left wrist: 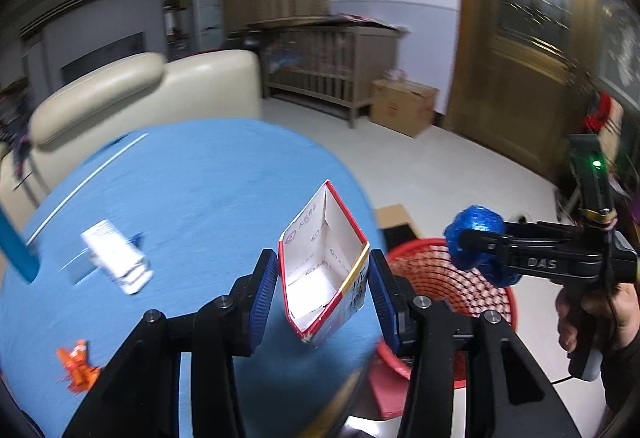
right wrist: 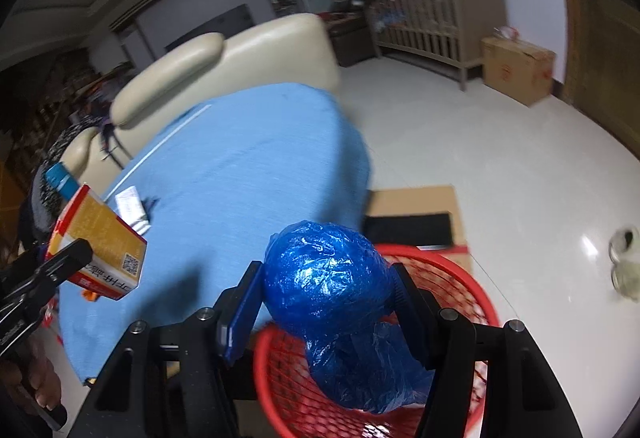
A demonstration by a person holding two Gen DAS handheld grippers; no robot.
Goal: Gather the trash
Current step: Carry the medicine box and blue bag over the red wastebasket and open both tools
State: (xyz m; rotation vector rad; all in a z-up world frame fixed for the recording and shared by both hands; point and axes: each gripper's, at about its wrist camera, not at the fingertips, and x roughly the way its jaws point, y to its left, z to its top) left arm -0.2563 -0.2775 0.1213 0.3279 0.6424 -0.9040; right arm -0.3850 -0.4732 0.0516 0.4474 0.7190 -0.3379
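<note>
My left gripper is shut on an open, empty cardboard carton, red-edged and white inside, held above the blue table's right edge. The carton also shows in the right wrist view, orange with a QR code. My right gripper is shut on a crumpled blue plastic bag and holds it over the red mesh basket. In the left wrist view the bag hangs above the basket on the floor.
A white folded packet and an orange wrapper lie on the table. A cream sofa stands behind it. Flat cardboard lies on the floor by the basket; a crib and a box stand farther off.
</note>
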